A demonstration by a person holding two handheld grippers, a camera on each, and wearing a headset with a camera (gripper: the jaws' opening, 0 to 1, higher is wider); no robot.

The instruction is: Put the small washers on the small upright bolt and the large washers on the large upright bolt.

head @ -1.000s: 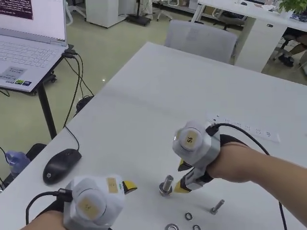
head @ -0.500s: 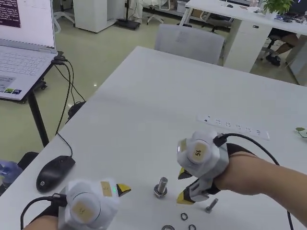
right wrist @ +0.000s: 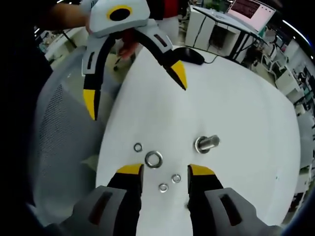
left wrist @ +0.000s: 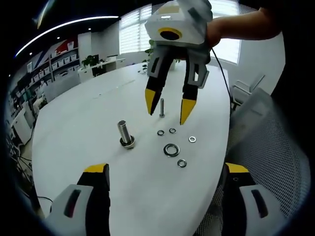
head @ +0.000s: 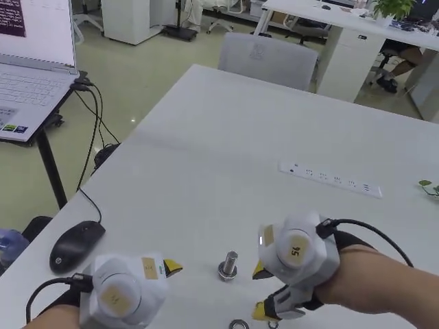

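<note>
On the white table [head: 206,157], near its front edge, the large bolt [head: 228,265] stands upright, clear of both grippers.

Left gripper [left wrist: 166,168]: jaws spread wide, nothing between them. In the head view it sits at 9 o'clock of the large bolt, apart from it.

Right gripper [right wrist: 166,170]: jaws parted by a moderate gap, nothing held. In the head view it sits at 3 to 4 o'clock of the large bolt, yellow tips pointing down at the table.

Left gripper view: the large washer [left wrist: 171,149] lies flat at 4 o'clock of the large bolt, near it but not touching. Four small washers [left wrist: 173,131] lie flat around the large washer at 11, 12, 2 and 5 o'clock, none touching it. The small bolt [left wrist: 162,106] stands upright at 12 o'clock of the washers. It shows between the right gripper's two tips, but I cannot tell whether it stands between them or behind them.

Right gripper view: the large washer lies at 11 o'clock just ahead of the jaw gap, and the large bolt at 2 o'clock.

Head view: a black mouse [head: 77,245] lies at 9 o'clock of the large bolt, well apart. A power strip [head: 329,178] lies at 1 o'clock.
</note>
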